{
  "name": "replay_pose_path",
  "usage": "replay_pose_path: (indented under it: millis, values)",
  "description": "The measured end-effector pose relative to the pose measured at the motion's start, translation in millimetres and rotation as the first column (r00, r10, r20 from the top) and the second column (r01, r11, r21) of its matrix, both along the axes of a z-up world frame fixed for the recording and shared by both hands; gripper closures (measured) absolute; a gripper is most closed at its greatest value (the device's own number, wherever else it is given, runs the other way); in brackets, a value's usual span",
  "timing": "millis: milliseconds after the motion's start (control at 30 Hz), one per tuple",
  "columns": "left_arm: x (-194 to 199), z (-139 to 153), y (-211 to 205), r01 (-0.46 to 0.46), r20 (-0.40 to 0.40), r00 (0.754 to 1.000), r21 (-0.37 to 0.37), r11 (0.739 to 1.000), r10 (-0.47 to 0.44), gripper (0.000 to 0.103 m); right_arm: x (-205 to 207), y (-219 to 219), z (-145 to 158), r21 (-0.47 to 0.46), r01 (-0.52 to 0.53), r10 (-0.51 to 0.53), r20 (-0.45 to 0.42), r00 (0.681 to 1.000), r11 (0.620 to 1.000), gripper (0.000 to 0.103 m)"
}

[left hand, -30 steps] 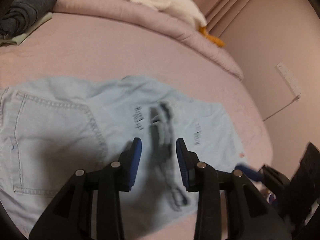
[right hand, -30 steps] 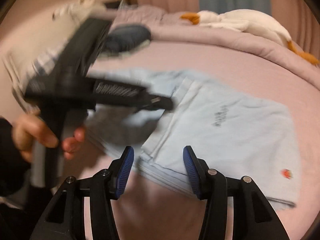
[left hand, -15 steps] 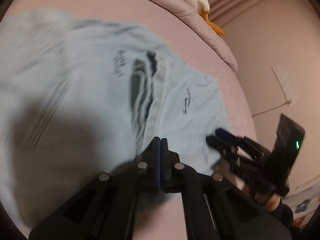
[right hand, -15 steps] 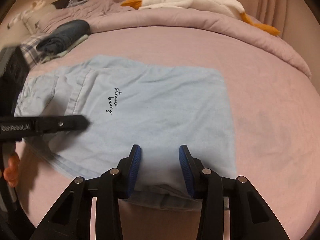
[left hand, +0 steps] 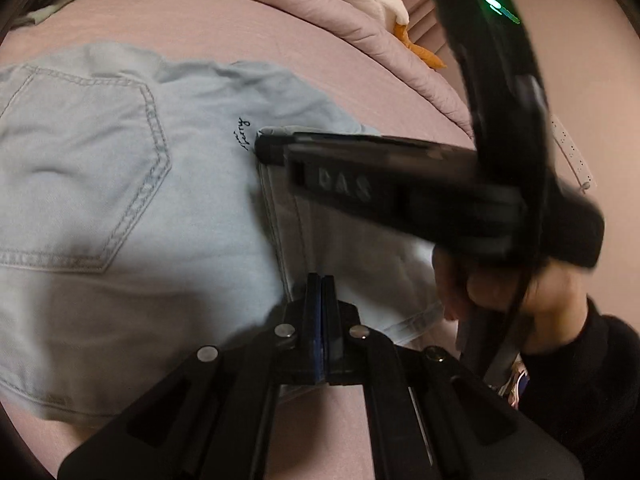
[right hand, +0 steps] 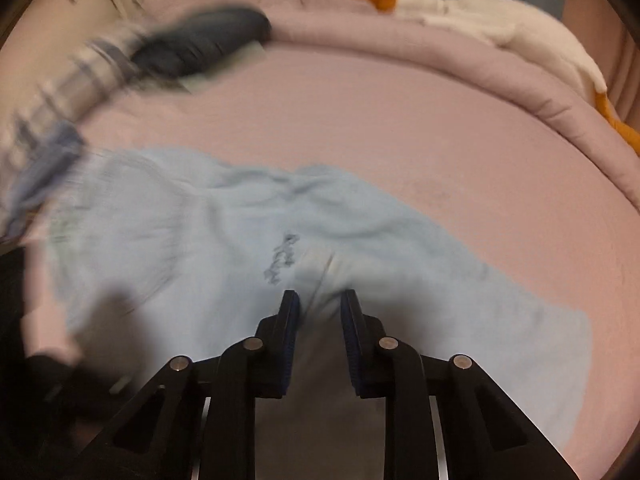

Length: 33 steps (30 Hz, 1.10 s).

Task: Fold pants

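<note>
two grippers are down over the light blue pants (left hand: pixel 120 184) on the pink bed (left hand: pixel 248 36). the left gripper (left hand: pixel 320 292) has its blue pads pressed flat together, right at the near hem of the folded-over part of the pants; whether a bit of cloth is pinched there cannot be told. the right gripper (right hand: pixel 319 300) has just been closing its jaws, and a bump of pants cloth sits between the pads, but there is a gap and the pads do not press on it.

in the left view the right gripper (left hand: pixel 266 148) reaches across, with its tip at the far corner of the folded part, next to the small dark writing (left hand: pixel 242 134). a hand (left hand: pixel 520 292) in a black sleeve (left hand: pixel 592 360) holds it from the right side. this arm blocks much of the right side of the pants.

the pants lie spread in the near middle of the bed, back pocket (left hand: pixel 84 168) up on the left. the near edge of the pants lies close to the near edge of the bed. past the far edge of the pants there is a wide bare stretch of pink sheet.

farther out, a puffy pink blanket (right hand: pixel 440 64) runs along the back. a white toy goose (right hand: pixel 500 28) with orange feet lies on it. a dark folded pile of clothes (right hand: pixel 200 48) sits at the far left, well apart from the pants. the right view is blurry.
</note>
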<state>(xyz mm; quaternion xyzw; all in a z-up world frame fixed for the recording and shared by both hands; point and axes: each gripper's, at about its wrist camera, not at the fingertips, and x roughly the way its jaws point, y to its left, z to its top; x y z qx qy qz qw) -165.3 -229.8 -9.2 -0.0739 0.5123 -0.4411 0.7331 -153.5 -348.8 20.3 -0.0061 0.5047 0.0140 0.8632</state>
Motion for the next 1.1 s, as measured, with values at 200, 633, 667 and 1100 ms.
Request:
replay_pose_path:
  millis: [200, 633, 667, 1100]
  values:
    - [1, -3, 0, 0.009, -0.006, 1.0, -0.009, 1.0, -0.009, 0.101, 5, -21, 6, 0.136, 0.063, -0.062, -0.007, 0.998, 0.989, 0.079]
    - [-4, 10, 32, -0.033, -0.054, 0.998, -0.026, 0.999, 0.032, 0.078, -135, -40, 8, -0.097, 0.206, -0.204, 0.038, 0.978, 0.974, 0.078]
    - [-6, 15, 43, -0.045, -0.057, 0.997, -0.046, 0.998, 0.043, 0.07, -145, -40, 2, -0.093, 0.206, -0.2, 0.071, 0.977, 0.974, 0.078]
    - [7, 2, 209, -0.516, -0.303, 0.833, -0.12, 0.848, 0.464, 0.037, -155, -3, 28, 0.031, 0.207, -0.208, 0.224, 0.952, 0.978, 0.076]
